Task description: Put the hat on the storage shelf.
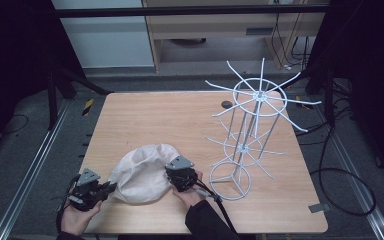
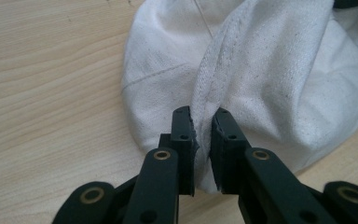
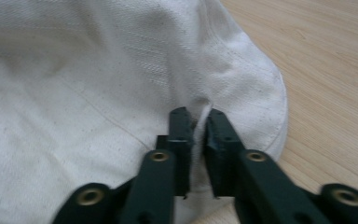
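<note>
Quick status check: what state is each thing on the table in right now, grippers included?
White cloth hat: crumpled on the table, pinched at both sides.
Left gripper: shut on a stitched fold of the hat.
Right gripper: shut on a fold of the hat.
White wire rack: upright, nothing hanging on it.
Wooden table: level, bears hat and rack.

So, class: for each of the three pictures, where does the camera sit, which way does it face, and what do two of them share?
High view: above the near side, facing forward and down on the table; forearms, left tool, right tool.
Left gripper view: on the left tool, looking along black jaws pinching the white hat.
Right gripper view: on the right tool, jaws pinching the hat's edge.
Shared: the hat and wooden table.
</note>
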`<state>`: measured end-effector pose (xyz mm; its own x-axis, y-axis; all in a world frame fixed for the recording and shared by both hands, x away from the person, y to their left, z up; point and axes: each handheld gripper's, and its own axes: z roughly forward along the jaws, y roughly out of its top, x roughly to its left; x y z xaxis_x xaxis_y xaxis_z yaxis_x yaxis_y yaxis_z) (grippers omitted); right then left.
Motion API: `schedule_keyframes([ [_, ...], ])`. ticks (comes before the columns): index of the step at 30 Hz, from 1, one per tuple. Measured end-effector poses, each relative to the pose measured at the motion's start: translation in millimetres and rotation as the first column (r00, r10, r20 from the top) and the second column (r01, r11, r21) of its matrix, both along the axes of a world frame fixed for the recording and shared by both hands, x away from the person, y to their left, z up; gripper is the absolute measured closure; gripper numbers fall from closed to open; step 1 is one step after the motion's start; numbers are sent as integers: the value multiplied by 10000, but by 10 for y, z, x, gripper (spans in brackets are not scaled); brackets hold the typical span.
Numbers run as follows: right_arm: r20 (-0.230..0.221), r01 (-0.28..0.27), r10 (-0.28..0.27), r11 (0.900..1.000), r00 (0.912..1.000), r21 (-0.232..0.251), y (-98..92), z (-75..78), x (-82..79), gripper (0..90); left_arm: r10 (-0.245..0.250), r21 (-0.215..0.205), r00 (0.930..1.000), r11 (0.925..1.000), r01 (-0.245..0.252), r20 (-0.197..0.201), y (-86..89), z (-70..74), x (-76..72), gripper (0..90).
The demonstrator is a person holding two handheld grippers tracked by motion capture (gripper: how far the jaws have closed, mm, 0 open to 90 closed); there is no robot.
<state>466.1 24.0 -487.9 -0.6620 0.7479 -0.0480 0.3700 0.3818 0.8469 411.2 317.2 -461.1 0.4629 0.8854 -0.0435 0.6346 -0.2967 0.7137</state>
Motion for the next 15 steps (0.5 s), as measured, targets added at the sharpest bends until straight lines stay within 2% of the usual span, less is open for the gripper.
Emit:
schedule_keyframes([
  [3, -101, -144, 144, 9999, 9998, 55, -48, 33, -24, 890, 132, 80, 9999, 9999, -132, 47, -2, 8, 79, 810],
  [11, -350, -890, 906, 9951, 9953, 432, -193, 96, -214, 892, 612, 171, 9973, 9979, -619, 401, -110, 87, 516, 828],
  [14, -406, -1063, 1090, 9923, 9932, 629, -212, 101, -289, 891, 594, 245, 9968, 9978, -608, 534, -191, 81, 668, 828],
  [15, -471, -1122, 1154, 9915, 9922, 664, -212, 93, -322, 890, 543, 390, 9972, 9976, -564, 511, -215, 74, 705, 828],
])
